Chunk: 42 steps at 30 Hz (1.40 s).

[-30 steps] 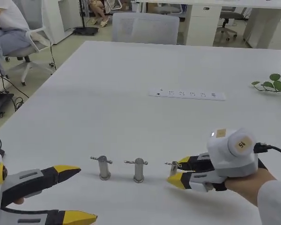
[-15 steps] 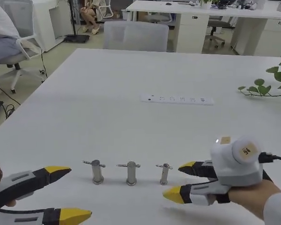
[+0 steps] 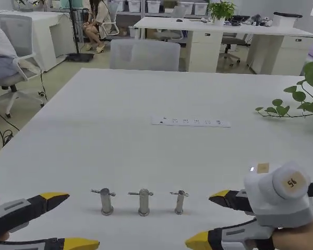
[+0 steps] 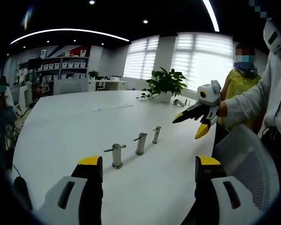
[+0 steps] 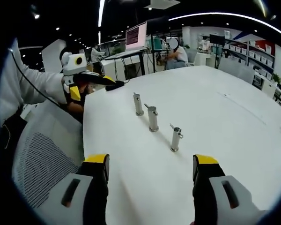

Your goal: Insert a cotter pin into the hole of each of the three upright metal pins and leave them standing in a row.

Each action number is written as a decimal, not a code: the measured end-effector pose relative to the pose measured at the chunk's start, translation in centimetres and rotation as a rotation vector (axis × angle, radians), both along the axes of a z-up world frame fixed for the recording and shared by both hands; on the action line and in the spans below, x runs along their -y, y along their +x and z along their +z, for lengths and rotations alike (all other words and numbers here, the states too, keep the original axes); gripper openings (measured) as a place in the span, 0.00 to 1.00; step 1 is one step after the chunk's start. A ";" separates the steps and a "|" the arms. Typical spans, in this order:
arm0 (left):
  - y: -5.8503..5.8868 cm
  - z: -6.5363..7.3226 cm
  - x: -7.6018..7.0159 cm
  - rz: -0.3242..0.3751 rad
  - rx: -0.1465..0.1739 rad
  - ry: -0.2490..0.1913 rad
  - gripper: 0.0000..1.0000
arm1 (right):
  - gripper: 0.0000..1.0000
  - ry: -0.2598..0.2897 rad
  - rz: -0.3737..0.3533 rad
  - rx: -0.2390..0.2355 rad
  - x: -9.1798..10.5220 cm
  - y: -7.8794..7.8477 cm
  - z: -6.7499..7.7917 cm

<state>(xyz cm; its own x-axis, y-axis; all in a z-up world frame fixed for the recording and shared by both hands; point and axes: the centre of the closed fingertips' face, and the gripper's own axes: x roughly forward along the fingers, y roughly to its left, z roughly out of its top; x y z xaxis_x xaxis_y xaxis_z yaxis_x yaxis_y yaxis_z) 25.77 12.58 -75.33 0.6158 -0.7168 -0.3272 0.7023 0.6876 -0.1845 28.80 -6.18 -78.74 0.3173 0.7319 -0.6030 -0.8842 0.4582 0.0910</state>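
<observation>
Three upright metal pins stand in a row on the white table (image 3: 146,104): left pin (image 3: 106,202), middle pin (image 3: 143,202), right pin (image 3: 179,202). A thin cotter pin crosses the top of each. My left gripper (image 3: 70,220) is open at the near left, clear of the row. My right gripper (image 3: 207,219) is open just right of the right pin, not touching it. The left gripper view looks between open jaws (image 4: 149,164) at the pins (image 4: 140,144) and the right gripper (image 4: 199,117). The right gripper view has open jaws (image 5: 152,159), the pins (image 5: 152,118) and the left gripper (image 5: 84,82).
A white power strip (image 3: 191,122) lies mid-table beyond the pins. A leafy plant (image 3: 297,99) reaches in at the right edge. A grey chair (image 3: 145,54) stands at the far side. A mesh chair back (image 5: 42,164) is near me. People sit in the background.
My right gripper has let go at the right pin's cotter pin, opened, and drawn back to the right. The camera has tilted, so the whole picture has shifted.
</observation>
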 end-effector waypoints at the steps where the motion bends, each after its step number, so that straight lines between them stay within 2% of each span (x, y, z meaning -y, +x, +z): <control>1: -0.1 -0.1 0.0 0.000 -0.001 0.010 0.81 | 0.77 -0.001 -0.001 -0.001 0.1 -0.2 0.1; 6: -0.6 0.1 -0.7 0.015 0.000 0.026 0.82 | 0.80 0.000 -0.030 0.007 1.0 -1.2 1.3; 9: -0.7 0.3 -1.2 0.032 0.001 0.020 0.82 | 0.80 0.007 -0.053 0.012 1.5 -1.8 1.8; 19: -1.3 0.6 -2.0 0.038 0.001 0.026 0.82 | 0.85 -0.012 -0.078 0.039 2.2 -3.9 2.2; 29: -1.2 1.0 -1.7 0.035 0.021 0.035 0.83 | 0.85 0.009 -0.132 0.056 3.0 -3.2 3.1; 42: -1.4 0.9 -1.7 0.045 0.026 0.043 0.83 | 0.85 -0.003 -0.132 0.061 3.2 -3.1 2.6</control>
<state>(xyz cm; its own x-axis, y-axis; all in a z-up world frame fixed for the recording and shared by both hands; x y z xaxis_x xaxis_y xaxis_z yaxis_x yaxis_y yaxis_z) 24.37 14.31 -74.39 0.6556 -0.6739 -0.3407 0.6747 0.7254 -0.1363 25.68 -9.37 -76.16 0.4464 0.6801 -0.5816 -0.8202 0.5708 0.0379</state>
